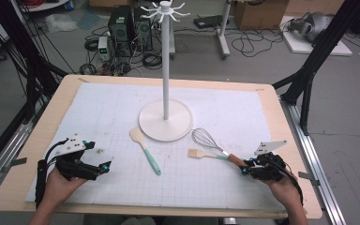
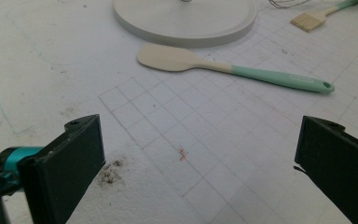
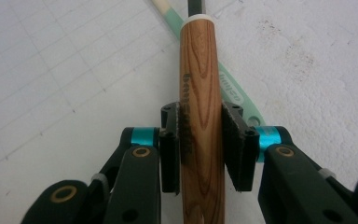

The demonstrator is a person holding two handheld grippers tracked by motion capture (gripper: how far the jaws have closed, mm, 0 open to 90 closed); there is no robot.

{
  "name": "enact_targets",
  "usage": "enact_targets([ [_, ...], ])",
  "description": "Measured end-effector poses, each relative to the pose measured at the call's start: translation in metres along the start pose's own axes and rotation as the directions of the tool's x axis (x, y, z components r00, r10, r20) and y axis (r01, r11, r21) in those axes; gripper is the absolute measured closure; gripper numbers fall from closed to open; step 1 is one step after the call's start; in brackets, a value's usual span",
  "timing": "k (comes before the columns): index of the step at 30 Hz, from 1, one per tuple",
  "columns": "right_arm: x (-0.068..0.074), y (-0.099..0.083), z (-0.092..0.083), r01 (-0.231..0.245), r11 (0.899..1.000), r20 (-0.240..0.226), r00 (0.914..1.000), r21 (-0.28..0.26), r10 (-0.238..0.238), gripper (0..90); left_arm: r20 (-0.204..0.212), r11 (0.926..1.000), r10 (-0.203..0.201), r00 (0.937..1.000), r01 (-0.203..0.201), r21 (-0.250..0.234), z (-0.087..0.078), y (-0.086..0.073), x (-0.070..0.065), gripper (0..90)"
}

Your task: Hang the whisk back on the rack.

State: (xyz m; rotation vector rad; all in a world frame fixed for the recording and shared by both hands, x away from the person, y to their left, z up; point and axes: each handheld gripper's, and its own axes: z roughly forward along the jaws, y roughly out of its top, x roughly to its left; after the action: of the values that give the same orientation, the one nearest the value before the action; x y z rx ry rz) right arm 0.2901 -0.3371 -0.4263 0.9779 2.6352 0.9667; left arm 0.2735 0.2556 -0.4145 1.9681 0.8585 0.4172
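The right gripper (image 3: 200, 149) is pinching the wooden handle of the whisk (image 1: 205, 140) — lying on the mat right of the hook stand (image 1: 165, 123) — while the left gripper (image 2: 200, 158) is idling spread, so lifting and hanging are remaining.

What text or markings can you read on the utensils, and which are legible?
No marking can be quoted with confidence.
Whisk's wooden handle: a dark stamp runs along it, partly behind the pads of the right hand-held gripper; too blurred to read.
Pastry brush's mint handle: embossed lettering, too blurred to read.
Spatula's mint handle: a faint embossed mark, too small to read.
The gridded mat carries lines but no readable words.
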Motion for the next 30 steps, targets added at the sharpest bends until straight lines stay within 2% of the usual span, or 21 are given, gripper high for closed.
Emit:
enact_targets([
  [7,0.0019,0.0003,0.0039,0.009,0.999,0.015,0.9998,0.031,-0.009,69.9,0.002,1.0000,0.000,1.0000,0.000,0.000,0.0006,0.0000,-0.0001,1.7],
  [9,0.0029,0.0010,0.0056,0.018,0.999,0.031,0.9993,0.036,-0.019,69.6,0.001,1.0000,0.001,1.0000,-0.001,0.003,0.0006,-0.0001,0.0002,1.7],
  [17,0.0045,0.0046,0.0086,0.041,0.998,0.021,0.9989,0.052,-0.043,67.8,0.004,1.0000,-0.002,1.0000,0.002,0.001,0.0019,-0.0002,-0.0001,1.7],
  [26,0.0028,0.0038,0.0095,0.023,0.999,0.014,0.9996,0.049,-0.023,69.2,0.008,1.0000,0.005,1.0000,-0.005,0.005,0.0036,0.0006,-0.0013,1.7],
  [30,0.0061,0.0061,0.0095,0.021,0.997,0.033,0.9992,0.068,-0.023,70.1,0.009,1.0000,0.004,1.0000,-0.004,0.003,0.0035,0.0008,-0.0017,1.7],
])
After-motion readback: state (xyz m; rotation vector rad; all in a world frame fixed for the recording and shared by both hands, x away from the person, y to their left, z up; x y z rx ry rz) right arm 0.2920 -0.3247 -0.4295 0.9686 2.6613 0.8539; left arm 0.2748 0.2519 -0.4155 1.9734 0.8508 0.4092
